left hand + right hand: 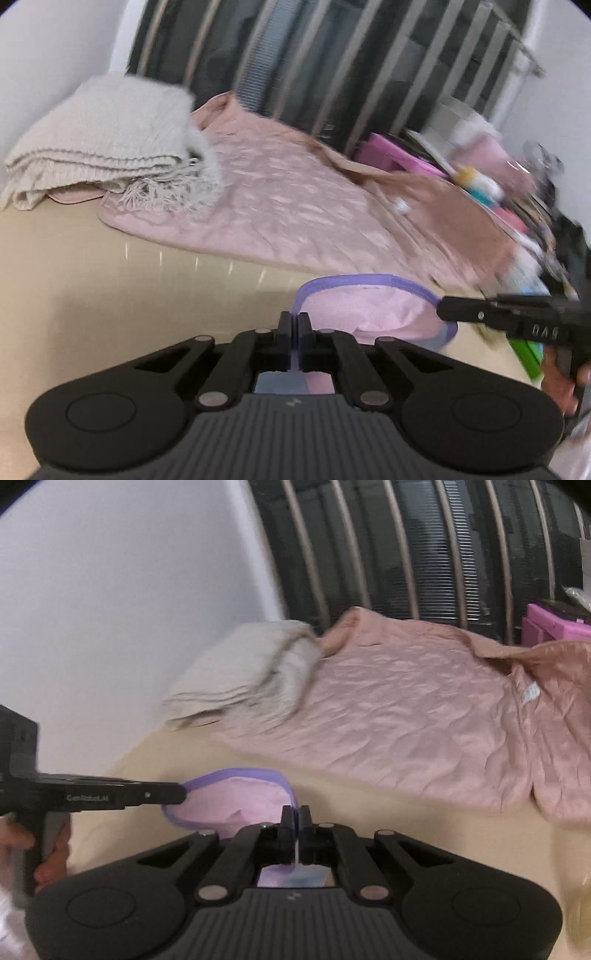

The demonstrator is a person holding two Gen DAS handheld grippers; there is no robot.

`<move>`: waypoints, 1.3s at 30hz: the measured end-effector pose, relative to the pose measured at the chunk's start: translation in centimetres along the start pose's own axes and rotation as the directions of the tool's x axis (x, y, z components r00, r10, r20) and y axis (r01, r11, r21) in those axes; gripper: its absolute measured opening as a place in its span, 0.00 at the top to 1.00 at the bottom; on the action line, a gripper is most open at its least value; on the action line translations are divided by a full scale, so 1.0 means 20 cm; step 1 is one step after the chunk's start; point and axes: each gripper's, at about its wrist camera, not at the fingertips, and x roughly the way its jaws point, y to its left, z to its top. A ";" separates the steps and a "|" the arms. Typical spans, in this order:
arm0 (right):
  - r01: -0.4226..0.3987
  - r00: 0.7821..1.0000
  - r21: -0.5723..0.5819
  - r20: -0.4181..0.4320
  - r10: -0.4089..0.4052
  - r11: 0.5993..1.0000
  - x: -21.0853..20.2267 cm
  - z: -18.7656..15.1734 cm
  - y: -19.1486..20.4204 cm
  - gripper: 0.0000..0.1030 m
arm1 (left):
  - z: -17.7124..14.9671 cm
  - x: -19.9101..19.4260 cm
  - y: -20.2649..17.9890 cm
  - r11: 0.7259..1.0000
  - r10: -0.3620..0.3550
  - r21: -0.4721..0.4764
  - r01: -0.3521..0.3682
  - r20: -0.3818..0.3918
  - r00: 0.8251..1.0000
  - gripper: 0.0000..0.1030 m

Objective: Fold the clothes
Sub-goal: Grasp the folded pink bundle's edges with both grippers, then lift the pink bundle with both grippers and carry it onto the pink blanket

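A small pink garment with purple trim [369, 306] hangs stretched between both grippers above the beige table [110, 295]. My left gripper [294, 318] is shut on the purple trim at one end. My right gripper [441, 308] comes in from the right in the left wrist view and is shut on the other end. In the right wrist view the pink garment [236, 801] sits just ahead, with my right gripper [296, 812] pinching its trim and my left gripper [181, 793] clamped on its left side. Part of the cloth is hidden under the jaws.
A pink quilted jacket [280, 199] lies spread across the back of the table, with a folded cream knitted blanket [107, 147] on its left end. Pink boxes and mixed clutter [480, 173] crowd the right side. A barred dark window and a white wall stand behind.
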 end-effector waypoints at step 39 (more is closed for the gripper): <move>0.152 0.985 -0.021 0.089 -0.149 0.988 0.03 -0.59 0.28 0.52 | -0.40 0.01 -0.14 0.998 0.057 -0.008 -0.057 -0.026 0.998 0.42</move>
